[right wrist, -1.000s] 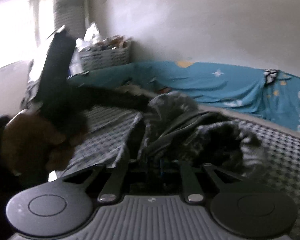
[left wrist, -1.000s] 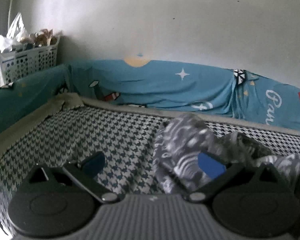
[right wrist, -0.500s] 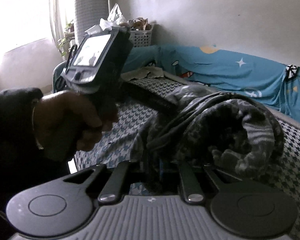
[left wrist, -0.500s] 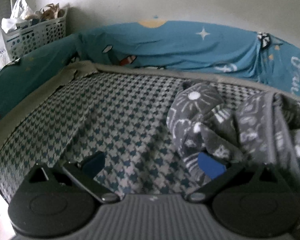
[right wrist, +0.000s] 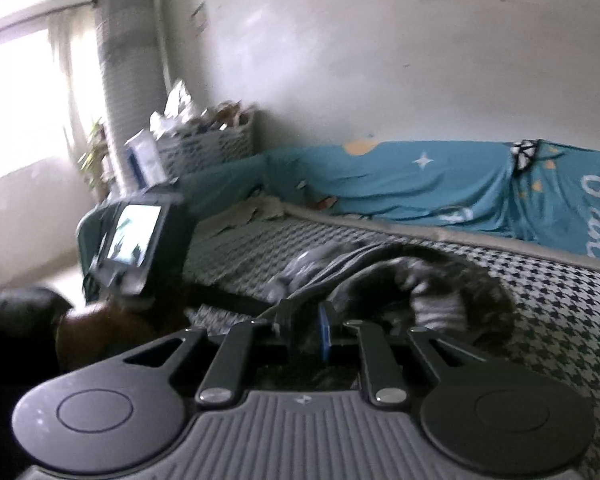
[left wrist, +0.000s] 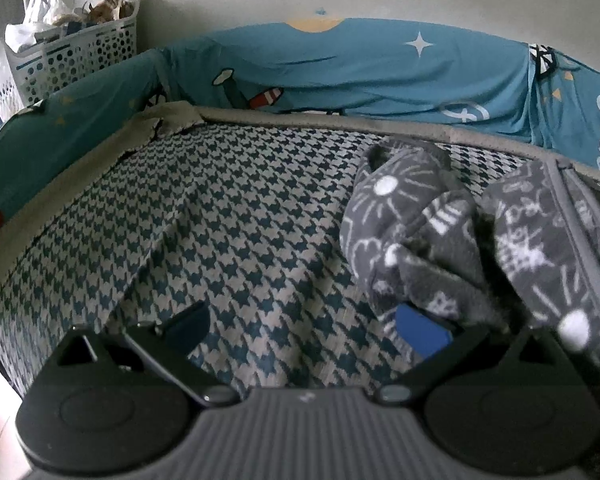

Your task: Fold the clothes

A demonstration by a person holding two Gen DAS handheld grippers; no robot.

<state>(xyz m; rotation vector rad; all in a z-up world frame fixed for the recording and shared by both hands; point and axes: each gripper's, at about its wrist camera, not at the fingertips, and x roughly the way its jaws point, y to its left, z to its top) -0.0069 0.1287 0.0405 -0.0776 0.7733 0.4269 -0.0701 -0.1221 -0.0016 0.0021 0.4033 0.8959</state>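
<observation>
The right gripper pinches a bunched edge of the grey patterned garment; the left gripper is spread wide, its right finger touching cloth. The garment lies crumpled at three o'clock on the houndstooth bed, with no flat fold showing. Its full outline runs out of view, and the right view is blurred.

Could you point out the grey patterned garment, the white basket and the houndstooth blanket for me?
grey patterned garment (left wrist: 412,216): left wrist view, bunched upper fold.
white basket (left wrist: 88,46): left wrist view, perforated side wall.
houndstooth blanket (left wrist: 228,216): left wrist view, bare middle.
</observation>
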